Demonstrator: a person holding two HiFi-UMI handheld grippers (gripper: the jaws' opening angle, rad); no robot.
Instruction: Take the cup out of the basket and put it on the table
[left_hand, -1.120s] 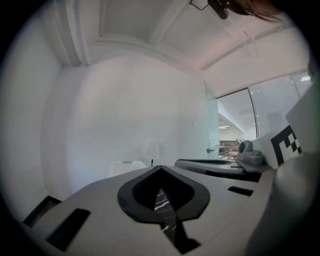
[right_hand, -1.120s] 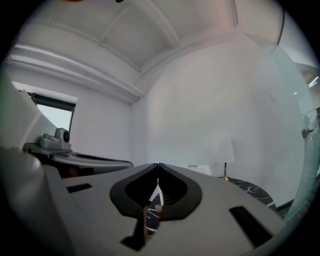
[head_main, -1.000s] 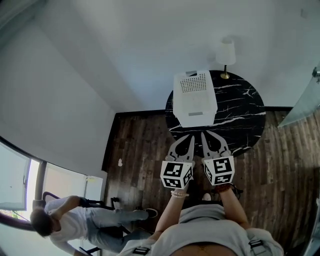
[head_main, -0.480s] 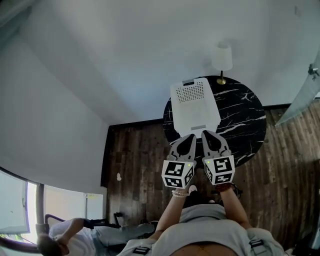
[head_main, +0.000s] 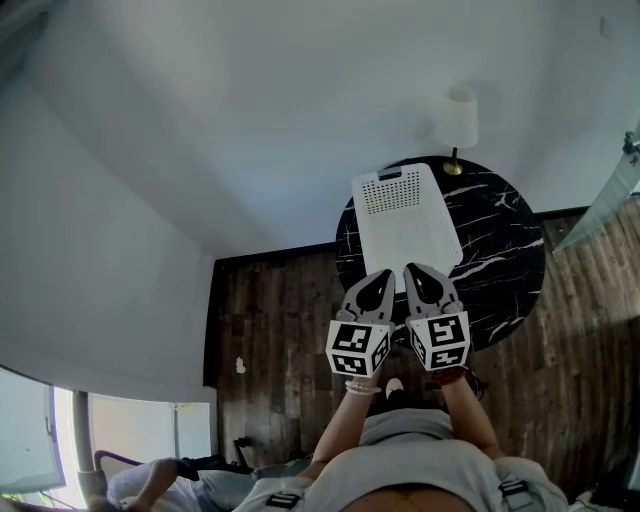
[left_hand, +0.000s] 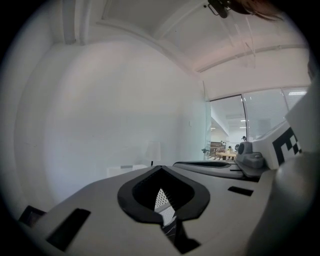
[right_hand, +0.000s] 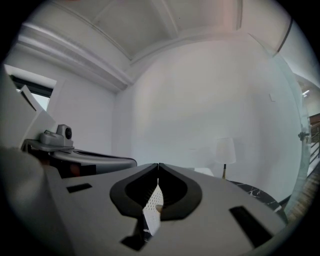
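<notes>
A white perforated basket (head_main: 405, 215) stands on the round black marble table (head_main: 505, 235), on its left half. No cup shows in any view; the basket's inside is hidden. My left gripper (head_main: 383, 274) and right gripper (head_main: 413, 270) hang side by side over the table's near edge, just short of the basket, both shut with nothing in them. In the left gripper view the jaws (left_hand: 161, 167) meet at the tip, and a strip of the basket (left_hand: 160, 200) shows through their opening. The right gripper view shows the same: closed tips (right_hand: 158, 164) and the basket (right_hand: 152, 204) beyond.
A white table lamp (head_main: 458, 120) stands at the table's far edge. A glass panel (head_main: 610, 195) leans in at the right. The floor is dark wood (head_main: 270, 340). Another person (head_main: 150, 485) is at the lower left corner. White walls lie behind the table.
The view has shifted, so the basket and table now sit a little further right. The person at lower left has slid mostly out of view. Both grippers stay shut, side by side.
</notes>
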